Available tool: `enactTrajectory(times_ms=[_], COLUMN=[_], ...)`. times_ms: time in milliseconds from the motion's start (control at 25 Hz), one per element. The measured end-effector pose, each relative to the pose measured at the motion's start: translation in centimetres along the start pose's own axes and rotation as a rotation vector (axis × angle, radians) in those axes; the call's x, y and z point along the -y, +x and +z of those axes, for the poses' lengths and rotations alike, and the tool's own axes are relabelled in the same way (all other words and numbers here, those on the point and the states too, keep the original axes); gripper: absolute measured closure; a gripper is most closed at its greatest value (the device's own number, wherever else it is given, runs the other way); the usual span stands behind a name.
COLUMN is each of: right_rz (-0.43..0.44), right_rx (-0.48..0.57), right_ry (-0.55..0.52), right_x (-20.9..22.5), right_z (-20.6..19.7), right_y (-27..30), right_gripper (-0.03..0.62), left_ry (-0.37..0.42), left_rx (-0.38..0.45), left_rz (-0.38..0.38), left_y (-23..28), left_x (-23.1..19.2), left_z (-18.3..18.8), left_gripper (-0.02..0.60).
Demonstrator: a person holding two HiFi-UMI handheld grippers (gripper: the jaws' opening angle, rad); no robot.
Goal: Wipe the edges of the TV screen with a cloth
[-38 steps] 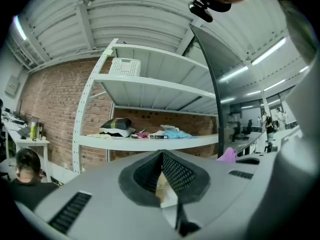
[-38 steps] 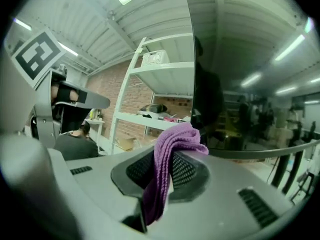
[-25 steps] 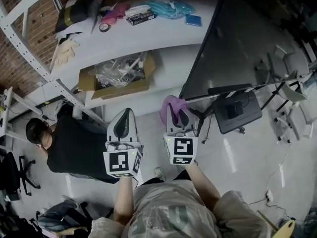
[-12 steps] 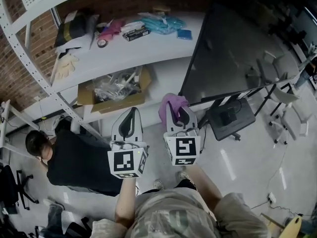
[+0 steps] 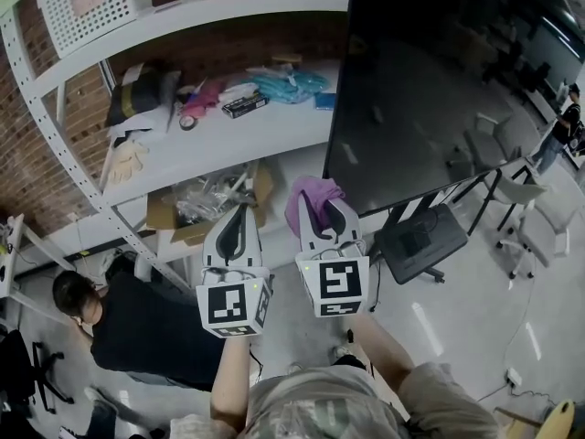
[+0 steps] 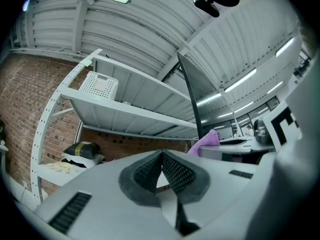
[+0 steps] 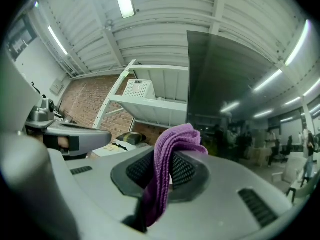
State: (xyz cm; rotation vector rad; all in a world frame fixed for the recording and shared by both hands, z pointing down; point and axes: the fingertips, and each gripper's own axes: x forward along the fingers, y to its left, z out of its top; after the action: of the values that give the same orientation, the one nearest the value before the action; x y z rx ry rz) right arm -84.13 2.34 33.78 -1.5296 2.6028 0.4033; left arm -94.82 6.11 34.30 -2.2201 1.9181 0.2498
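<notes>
The large dark TV screen (image 5: 430,90) stands on a stand at the right of the head view; its left edge (image 7: 188,79) rises just beyond my right gripper. My right gripper (image 5: 322,210) is shut on a folded purple cloth (image 7: 167,159), which sticks up out of the jaws (image 5: 309,197), a little left of and below the screen's lower left corner. My left gripper (image 5: 238,222) hangs beside it to the left, shut with nothing between its pads (image 6: 162,171). The cloth also shows at the right of the left gripper view (image 6: 206,140).
A white shelf rack (image 5: 210,135) stands left of the TV, holding a cardboard box (image 5: 206,204), gloves (image 5: 123,158) and small items. A white basket (image 5: 91,3) sits on top. A person in black (image 5: 119,314) crouches at the lower left. Chairs (image 5: 512,190) stand right.
The view has tilted up and both grippers have risen together; the TV's left edge now stands taller and closer over the right gripper. The cloth stays gripped.
</notes>
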Motion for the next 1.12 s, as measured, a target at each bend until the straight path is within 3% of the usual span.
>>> enactTrajectory(times_ms=[320,560,1120], right_rz=[-0.036,-0.088,-0.093], right_rx=[0.128,0.245,0.411], right_ry=[-0.024,-0.056,-0.227], right_x=[1.9,3.2,5.6], right_z=[9.6,16.9,32.1], right_y=[0.9,1.7,3.4], right_gripper=[0.530,0.530,0.530], left_ry=[0.068,0.077,0.130], left_rx=[0.083,0.135,0.292], left_rz=[-0.006,-0.026,-0.124], left_y=[1.8,4.1,8.9], left_x=[0.8,0.4,2.1], left_z=[6.1,11.2,24.3], left_gripper=[0.566,0.566,0.566])
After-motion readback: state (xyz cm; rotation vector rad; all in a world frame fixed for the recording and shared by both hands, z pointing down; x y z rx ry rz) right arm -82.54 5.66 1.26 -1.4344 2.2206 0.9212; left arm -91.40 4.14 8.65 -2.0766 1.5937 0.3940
